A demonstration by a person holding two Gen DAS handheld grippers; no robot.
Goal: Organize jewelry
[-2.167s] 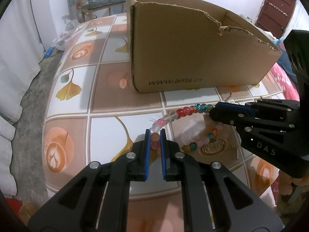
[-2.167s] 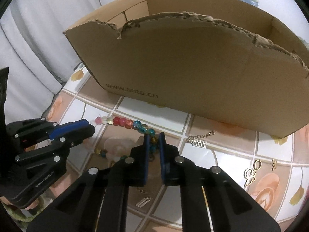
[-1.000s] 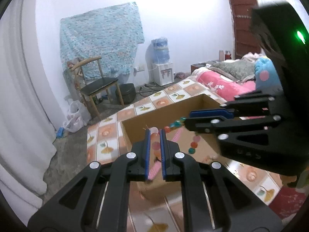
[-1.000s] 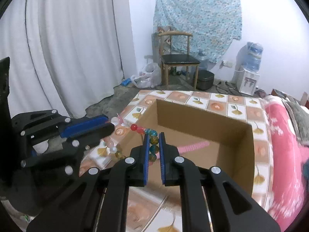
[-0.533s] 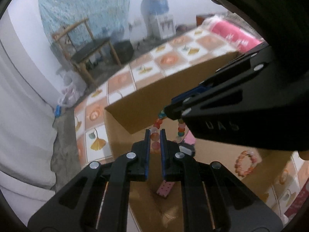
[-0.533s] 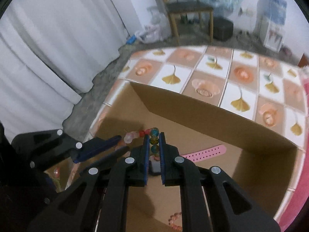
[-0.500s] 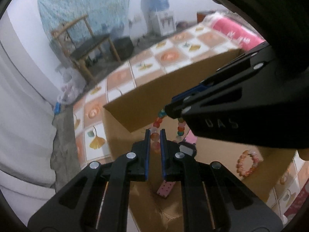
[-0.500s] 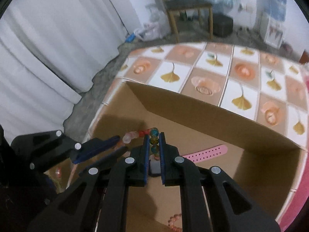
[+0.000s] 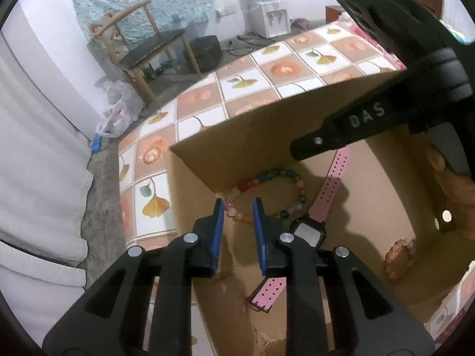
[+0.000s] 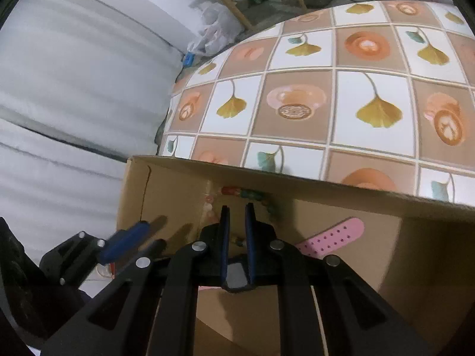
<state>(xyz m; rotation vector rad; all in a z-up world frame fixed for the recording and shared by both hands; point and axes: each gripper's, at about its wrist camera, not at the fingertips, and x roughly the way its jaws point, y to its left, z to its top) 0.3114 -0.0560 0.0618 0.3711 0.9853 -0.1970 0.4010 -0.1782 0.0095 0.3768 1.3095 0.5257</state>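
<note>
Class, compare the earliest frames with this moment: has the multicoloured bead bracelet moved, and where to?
Yes. The bead bracelet went from the tiled tabletop in front of the cardboard box onto the box floor, beside the pink watch.

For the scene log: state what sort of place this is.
Probably a lived-in room at home, not a workshop: a wooden chair with a dark seat, a white water dispenser by the wall, and a table under a ginkgo-leaf patterned cloth.
</note>
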